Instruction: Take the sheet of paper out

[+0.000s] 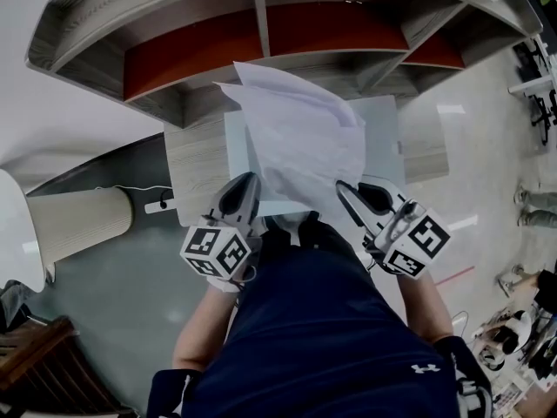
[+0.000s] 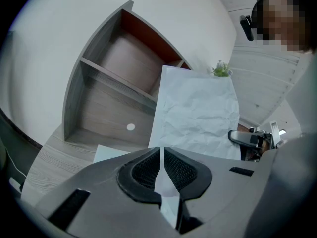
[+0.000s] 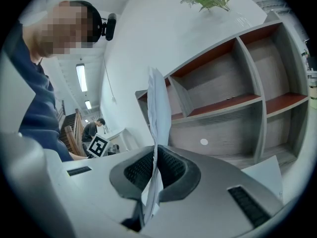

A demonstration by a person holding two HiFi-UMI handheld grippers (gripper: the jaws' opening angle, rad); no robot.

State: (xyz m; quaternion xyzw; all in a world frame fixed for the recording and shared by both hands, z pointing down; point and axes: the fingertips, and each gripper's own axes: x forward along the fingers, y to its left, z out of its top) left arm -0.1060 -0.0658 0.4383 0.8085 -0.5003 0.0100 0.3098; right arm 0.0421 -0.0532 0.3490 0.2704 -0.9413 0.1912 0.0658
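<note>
as left gripper [image 2: 161,155] and right gripper [image 3: 154,156] clench it (one near corner each), the sheet of paper [image 1: 300,133] stands up, creased.

The sheet of paper [image 1: 300,138] hides the middle of the pale pad [image 1: 379,124] under it. The shelf unit [image 1: 157,24] runs off the picture's top edge. The plant [image 2: 220,70] is too small to identify.

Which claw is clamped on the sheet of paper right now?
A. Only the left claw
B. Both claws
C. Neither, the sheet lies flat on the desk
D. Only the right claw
B: the left claw and the right claw are each shut on an edge of the crumpled sheet of paper, which is held up in front of the shelf unit.
</note>
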